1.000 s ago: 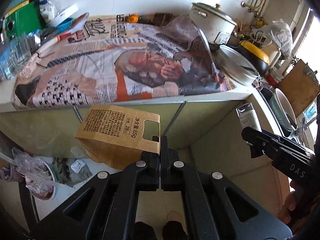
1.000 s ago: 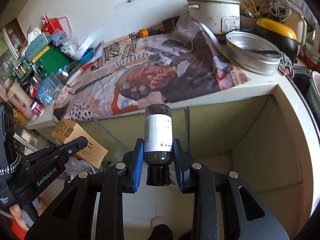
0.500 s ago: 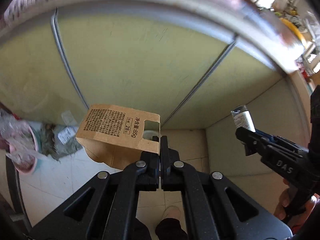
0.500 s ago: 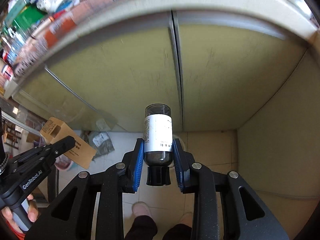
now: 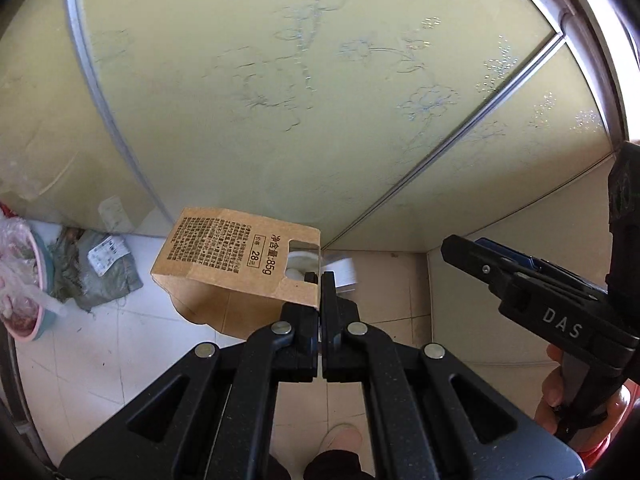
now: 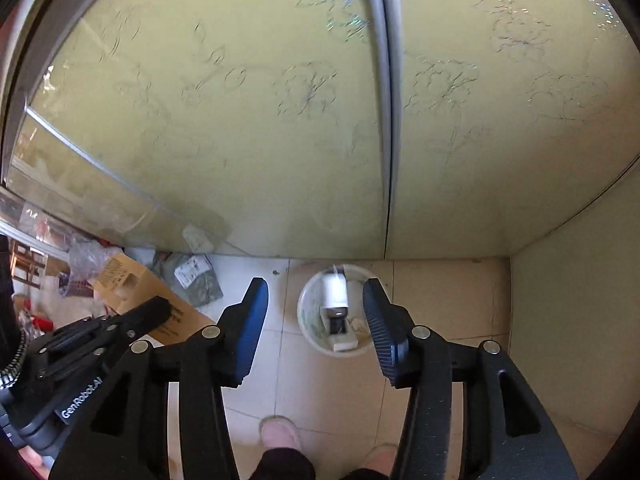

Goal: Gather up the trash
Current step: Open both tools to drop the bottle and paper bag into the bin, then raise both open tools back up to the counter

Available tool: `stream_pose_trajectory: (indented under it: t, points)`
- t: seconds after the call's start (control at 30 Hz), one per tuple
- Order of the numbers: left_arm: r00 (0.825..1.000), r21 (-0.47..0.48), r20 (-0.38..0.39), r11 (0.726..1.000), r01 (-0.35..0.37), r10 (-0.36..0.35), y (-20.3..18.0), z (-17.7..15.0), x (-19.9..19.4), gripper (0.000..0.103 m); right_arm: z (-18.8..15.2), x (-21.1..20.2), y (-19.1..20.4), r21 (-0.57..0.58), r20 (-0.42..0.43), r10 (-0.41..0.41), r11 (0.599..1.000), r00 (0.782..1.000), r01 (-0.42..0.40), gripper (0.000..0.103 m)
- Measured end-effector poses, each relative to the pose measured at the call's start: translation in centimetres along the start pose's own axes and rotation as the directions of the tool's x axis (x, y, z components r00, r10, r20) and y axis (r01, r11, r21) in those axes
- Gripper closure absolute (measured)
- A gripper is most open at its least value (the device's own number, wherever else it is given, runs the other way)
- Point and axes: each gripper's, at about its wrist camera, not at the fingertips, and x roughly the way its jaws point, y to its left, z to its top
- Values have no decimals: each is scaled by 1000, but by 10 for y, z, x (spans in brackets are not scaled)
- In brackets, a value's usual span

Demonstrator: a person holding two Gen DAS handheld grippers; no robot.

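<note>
Pinching a brown box [image 5: 240, 264] by its edge, the left gripper [image 5: 320, 280] sits mid-frame. The right gripper [image 6: 316, 312] is spread wide with nothing in it. Between its fingers, lower middle, a bottle [image 6: 335, 300] lies in the round bin [image 6: 306, 320].

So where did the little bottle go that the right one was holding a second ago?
The right gripper opened its fingers and let the bottle go; it now sits in the round white bin on the floor below. Both grippers also swung down from the counter toward the floor. The left gripper stayed shut on the brown cardboard box.
</note>
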Motion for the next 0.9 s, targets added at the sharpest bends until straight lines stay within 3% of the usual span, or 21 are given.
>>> stream_pose_trajectory:
  t: [0.13,0.2,0.23,0.27,0.4,0.53,0.7,0.9]
  points:
    - [1000,23,-11,999,28,-28,-15,7,7,102,1,-11,-15,18,5,-22,1000,1000,22,57]
    - [999,36,-26,999,36,-35,-22,10,11,86,3,-13,-17,17,12,-37,999,999,37,57]
    - [999,39,-38,999,32,-31,-24,10,13,68,3,-18,-18,18,15,-44,999,999,44,57]
    - [999,37,-43,999,25,-23,-26,10,14,59,3,-21,-20,20,17,-48,999,999,47,57]
    - [998,41,-54,999,9,-7,-34,14,10,59,6,-31,-21,28,23,-59,998,998,58,57]
    - [999,52,-40,999,-9,11,-47,21,-18,59,11,-53,-18,38,29,-62,997,998,61,57]
    - [1000,75,1,997,-22,22,-59,37,-76,59,22,-95,-7,44,50,-48,998,998,46,57]
    - [996,107,89,994,-26,17,-72,60,-170,59,37,-175,17,29,116,-48,999,992,45,57]
